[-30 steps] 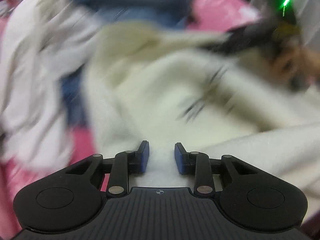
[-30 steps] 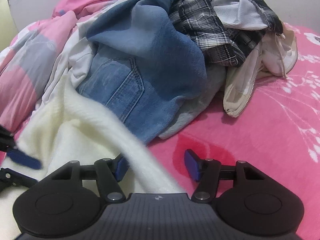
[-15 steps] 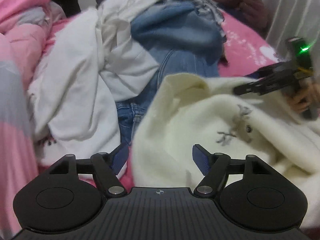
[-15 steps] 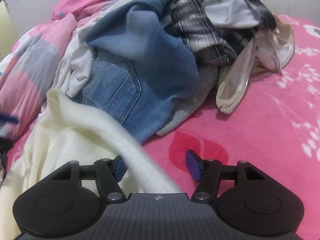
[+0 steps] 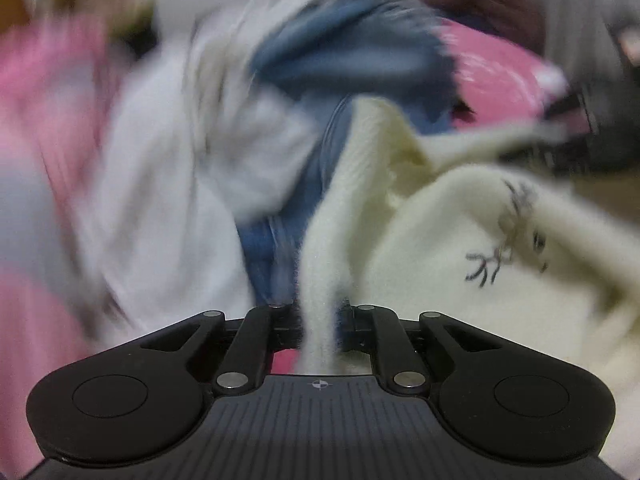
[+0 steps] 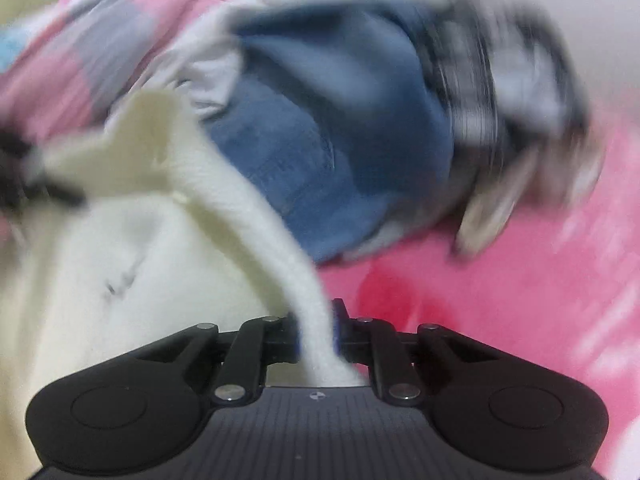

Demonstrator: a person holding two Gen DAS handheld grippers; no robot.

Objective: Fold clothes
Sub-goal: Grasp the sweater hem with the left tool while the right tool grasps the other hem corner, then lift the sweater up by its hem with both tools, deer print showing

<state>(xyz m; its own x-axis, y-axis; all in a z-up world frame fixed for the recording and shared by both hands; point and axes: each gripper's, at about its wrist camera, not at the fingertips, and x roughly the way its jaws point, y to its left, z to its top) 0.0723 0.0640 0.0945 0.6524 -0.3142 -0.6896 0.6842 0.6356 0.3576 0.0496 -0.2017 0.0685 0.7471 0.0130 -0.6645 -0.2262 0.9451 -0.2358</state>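
Cream knit fills the lower part of both views: we see a fuzzy cream sweater (image 5: 420, 248) lying on a pink bed cover (image 6: 500, 280), just in front of a heap of other clothes. Our left hand-held gripper (image 5: 320, 316) is closing its jaws on a narrow band of the sweater, and the fabric runs up from between the pads toward the garment's body. Our right hand-held gripper (image 6: 316, 332) is closing too, with another band of the same sweater (image 6: 120, 260) pinched between its pads. A dark embroidered motif (image 5: 508, 236) marks the front of the sweater; we can read no letters in it, and motion blur hides any labels or brand marks elsewhere. Behind the sweater lie blue jeans (image 6: 332, 140) and a white garment (image 5: 180, 184), touching one another in the pile. A black-and-white checked garment (image 6: 480, 92) sits at the far side of the jeans, badly blurred.
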